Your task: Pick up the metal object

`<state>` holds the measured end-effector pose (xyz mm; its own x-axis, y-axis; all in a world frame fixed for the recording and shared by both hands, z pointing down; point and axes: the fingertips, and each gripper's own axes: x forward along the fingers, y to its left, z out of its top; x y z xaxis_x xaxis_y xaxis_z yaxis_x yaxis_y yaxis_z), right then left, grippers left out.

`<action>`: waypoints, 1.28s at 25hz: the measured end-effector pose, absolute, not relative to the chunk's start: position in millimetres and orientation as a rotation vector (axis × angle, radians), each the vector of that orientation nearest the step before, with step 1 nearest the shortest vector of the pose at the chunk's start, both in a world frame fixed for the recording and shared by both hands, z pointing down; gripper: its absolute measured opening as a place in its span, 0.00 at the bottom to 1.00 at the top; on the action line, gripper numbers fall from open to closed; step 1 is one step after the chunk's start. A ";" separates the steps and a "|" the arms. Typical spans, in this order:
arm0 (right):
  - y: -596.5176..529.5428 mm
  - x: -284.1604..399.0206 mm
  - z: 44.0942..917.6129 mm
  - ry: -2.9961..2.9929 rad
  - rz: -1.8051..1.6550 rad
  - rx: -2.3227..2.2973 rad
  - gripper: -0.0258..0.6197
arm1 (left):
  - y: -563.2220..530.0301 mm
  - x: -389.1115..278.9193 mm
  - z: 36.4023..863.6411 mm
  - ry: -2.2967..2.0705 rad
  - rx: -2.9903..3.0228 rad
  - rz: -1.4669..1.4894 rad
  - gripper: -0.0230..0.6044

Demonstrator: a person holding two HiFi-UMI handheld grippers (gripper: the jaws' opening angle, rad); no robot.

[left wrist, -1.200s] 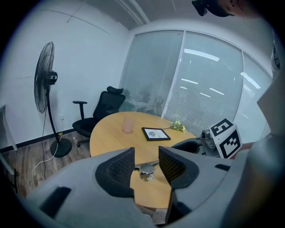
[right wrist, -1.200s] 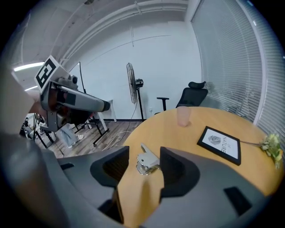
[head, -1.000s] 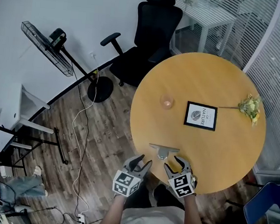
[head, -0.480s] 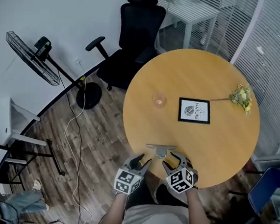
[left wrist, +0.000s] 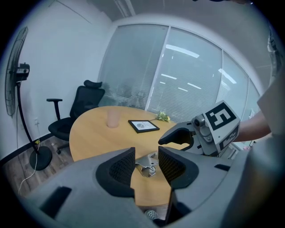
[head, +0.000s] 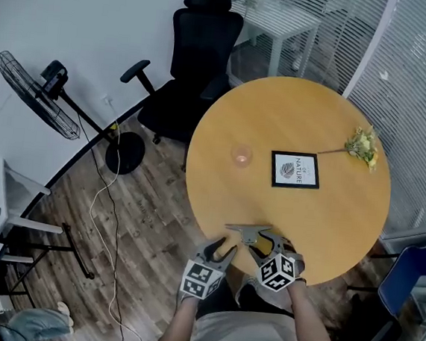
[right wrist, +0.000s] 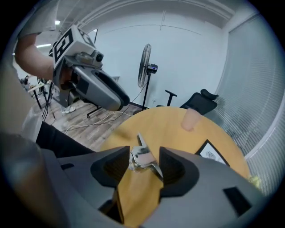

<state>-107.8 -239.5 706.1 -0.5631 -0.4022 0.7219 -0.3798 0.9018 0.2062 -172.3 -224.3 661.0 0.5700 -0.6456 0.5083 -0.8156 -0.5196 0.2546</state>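
1. Noted a round wooden counter [head: 329, 215] from above, with a person at its near edge and a pair of tongs in each hand.
2. Found the metal object [head: 248, 232], a flat silvery piece, just inside the near edge and lying slightly askew to it.
3. Checked the right tongs [head: 268, 244]: released, jaws apart, poised over the near edge. Saw the metal object between the jaw tips in the right gripper view. Cannot tell whether either jaw touches it, owing to blur at that spot.
4. Checked the left tongs [head: 219, 247]: released, jaws apart, gripping nothing. Located at the near edge just left of the metal object, tips pointing toward it. Sighted the object beyond the gap in the left gripper view, with the right tongs close by on its far side.
5. Recorded a black-framed picture [head: 295, 169] lying flat near the counter's middle, and a small pinkish cup [head: 241, 155] near it toward the left edge. Both well apart from the metal object.
6. Recorded a sprig of yellow flowers [head: 363, 147] lying near the right edge.
7. Logged off the counter, on the wood floor: a black office chair [head: 194, 59] beside the far-left edge, a standing fan [head: 33, 92] further left, and a white table [head: 284, 19] beyond the far edge.
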 end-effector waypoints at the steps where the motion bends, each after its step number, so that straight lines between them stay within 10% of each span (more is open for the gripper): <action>1: -237.7 -109.2 710.2 -2.205 -0.075 0.533 0.36 | -225.5 -171.9 660.9 -1.158 2.345 0.486 0.29; 32: -264.5 -124.2 763.1 -1.845 -0.320 0.595 0.08 | -252.3 -189.0 690.5 -0.820 2.456 0.608 0.29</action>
